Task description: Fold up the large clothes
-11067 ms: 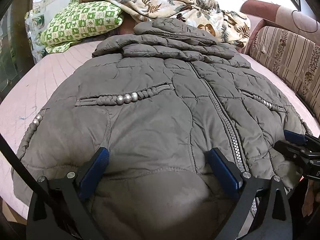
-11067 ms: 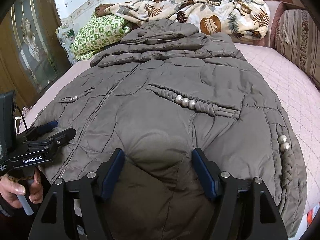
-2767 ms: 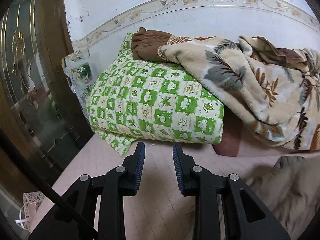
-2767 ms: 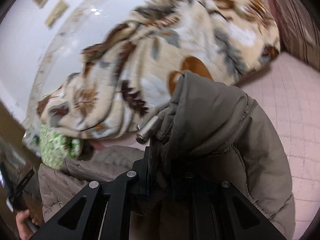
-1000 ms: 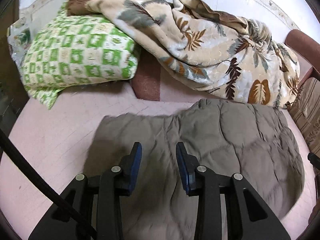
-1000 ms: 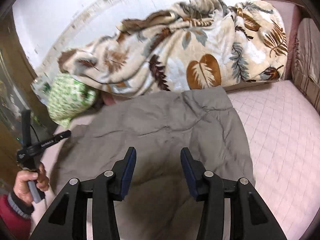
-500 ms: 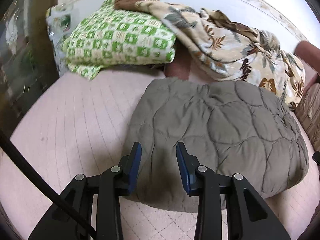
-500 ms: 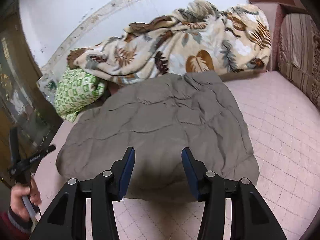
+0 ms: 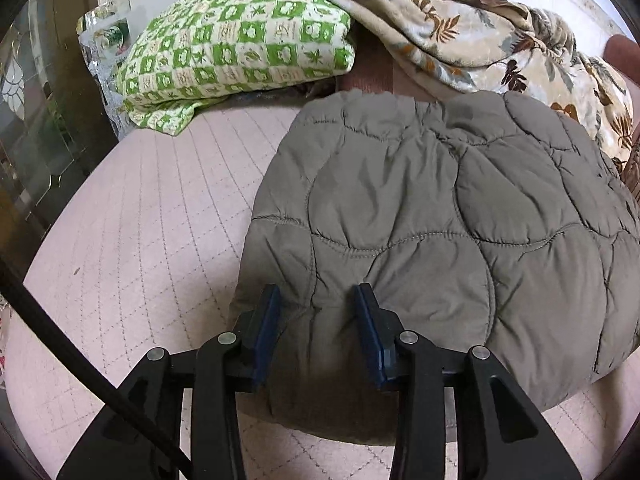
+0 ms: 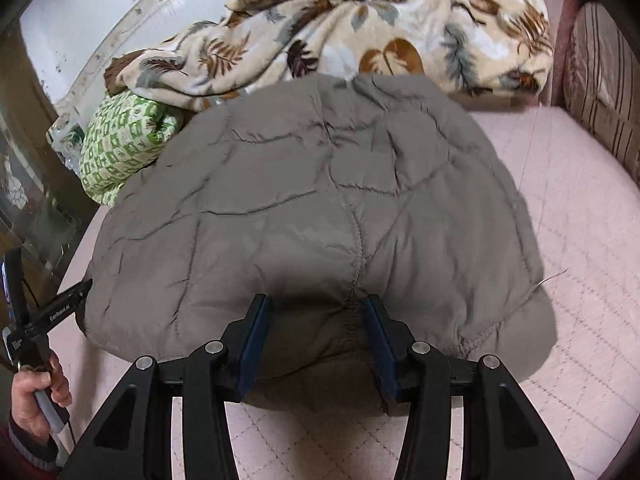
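A grey-brown quilted puffer jacket lies folded into a thick bundle on the pink quilted bed; it also shows in the right wrist view. My left gripper is open, its blue pads on either side of the bundle's near left edge. My right gripper is open, its pads straddling the near edge of the bundle right of the middle. In the right wrist view the left gripper shows at the bundle's left corner, held by a hand.
A green checked pillow and a leaf-print blanket lie heaped at the far end of the bed. A striped sofa back runs along the right. A glass-panelled wooden door stands at the left.
Both grippers have moved forward and down onto the near edge of the folded jacket, so the fabric now sits between their pads. The bundle itself has not moved.
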The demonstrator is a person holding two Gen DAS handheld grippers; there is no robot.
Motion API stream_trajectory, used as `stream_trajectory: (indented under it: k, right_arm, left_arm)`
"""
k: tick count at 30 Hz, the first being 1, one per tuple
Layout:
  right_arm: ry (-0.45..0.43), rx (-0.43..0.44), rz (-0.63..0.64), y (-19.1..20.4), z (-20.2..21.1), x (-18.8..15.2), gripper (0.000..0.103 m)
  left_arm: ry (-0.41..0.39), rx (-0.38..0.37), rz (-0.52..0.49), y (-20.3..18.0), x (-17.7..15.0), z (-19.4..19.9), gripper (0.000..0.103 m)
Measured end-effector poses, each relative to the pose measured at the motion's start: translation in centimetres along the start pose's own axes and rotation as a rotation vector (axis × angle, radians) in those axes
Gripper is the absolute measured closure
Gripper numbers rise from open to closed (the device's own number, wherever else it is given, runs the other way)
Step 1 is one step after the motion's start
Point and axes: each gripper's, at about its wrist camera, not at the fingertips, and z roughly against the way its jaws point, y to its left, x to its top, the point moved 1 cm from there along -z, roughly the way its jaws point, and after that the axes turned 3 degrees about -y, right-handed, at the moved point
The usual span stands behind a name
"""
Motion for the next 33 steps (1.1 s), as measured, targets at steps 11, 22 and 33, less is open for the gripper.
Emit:
stream_trajectory:
  k: [11,22,33]
  right_arm:
    - [0.011,0.02,-0.05,-0.5,0.0,0.0,0.05]
    - [-0.114,0.048,-0.217,-4.3,6.0,1.0,0.049]
    - [-0.029,0.069,-0.36,-7.4,3.8,0.0,0.064]
  left_arm:
    - [-0.003,0.004,0.032,0.1,0.4,1.1,0.063]
    - [0.003,0.014,0.088,2.4,0.2,2.3,0.062]
    - [0.043,0.038,0.063,2.2,-0.3,1.1,0.057]
